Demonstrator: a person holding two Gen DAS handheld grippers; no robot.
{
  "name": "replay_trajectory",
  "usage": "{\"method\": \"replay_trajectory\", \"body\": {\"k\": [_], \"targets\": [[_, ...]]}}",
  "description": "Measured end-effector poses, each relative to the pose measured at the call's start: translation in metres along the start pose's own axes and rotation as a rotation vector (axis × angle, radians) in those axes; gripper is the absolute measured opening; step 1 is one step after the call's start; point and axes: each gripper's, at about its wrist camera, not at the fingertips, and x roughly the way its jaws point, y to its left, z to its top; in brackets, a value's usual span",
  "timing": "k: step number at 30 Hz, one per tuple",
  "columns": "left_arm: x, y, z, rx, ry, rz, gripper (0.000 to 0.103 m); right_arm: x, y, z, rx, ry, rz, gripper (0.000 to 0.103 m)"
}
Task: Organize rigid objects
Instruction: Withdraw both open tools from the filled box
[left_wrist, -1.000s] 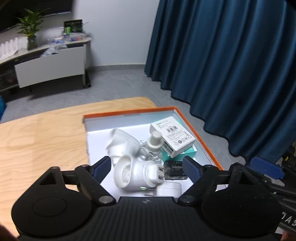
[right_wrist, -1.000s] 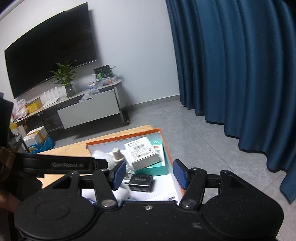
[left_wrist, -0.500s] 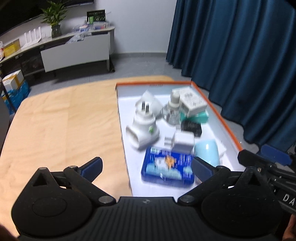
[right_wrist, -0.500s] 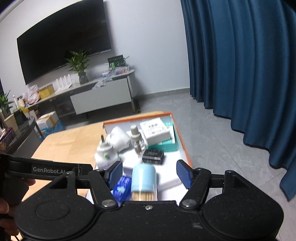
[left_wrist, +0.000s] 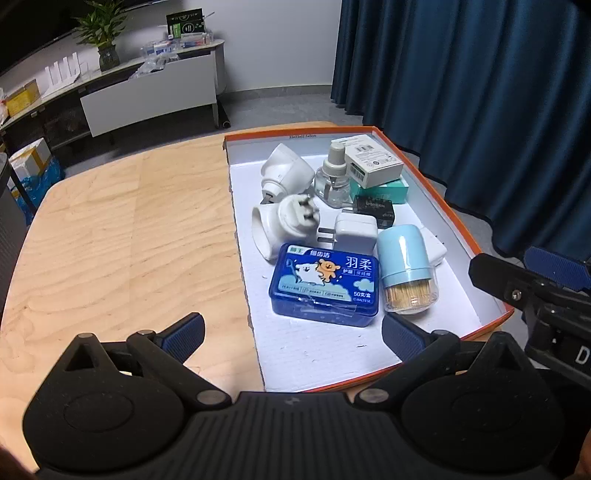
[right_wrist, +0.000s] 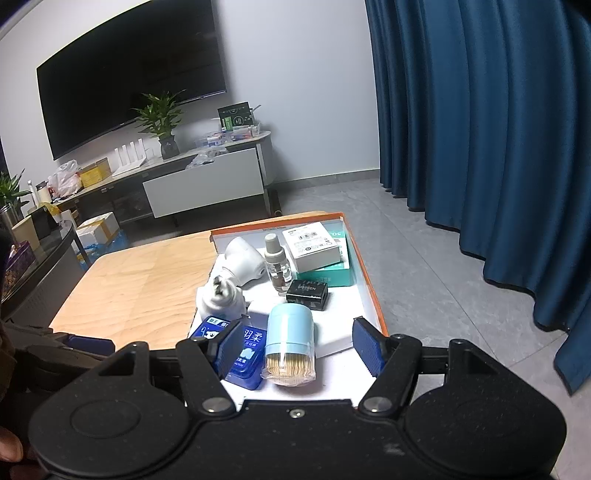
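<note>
toothpick jar (right_wrist: 290, 346) lay on its side just ahead of the right gripper (right_wrist: 297, 345), long axis pointing away, jaws part-open and empty, while the left gripper (left_wrist: 291, 334) gaped wide, empty too

The blue floss box (right_wrist: 242, 356) is half hidden behind a finger, the flat white charger (left_wrist: 435, 246) behind the toothpick jar (left_wrist: 406, 267).
</note>
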Motion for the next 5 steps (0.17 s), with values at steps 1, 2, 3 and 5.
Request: {"method": "replay_trajectory", "body": {"k": [1, 2, 3, 5], "targets": [[-0.0002, -0.0007, -0.0002, 0.002, -0.002, 0.002, 0.103, 0.0, -0.0001, 0.0, 0.002, 0.0, -0.001, 0.078], [-0.0002, -0.0017, -0.0007, 0.004, -0.003, 0.008, 0.103, 0.0006, -0.0006, 0.0006, 0.003, 0.0, -0.002, 0.078], [0.0002, -0.0025, -0.0011, 0.005, -0.001, 0.014, 0.103, 0.0007, -0.0009, 0.0006, 0.003, 0.001, -0.003, 0.079], [0.0017, -0.0034, -0.0008, 0.007, 0.01, 0.016, 0.103, 0.0012, -0.0013, 0.0004, 0.004, 0.003, -0.005, 0.079]]}}
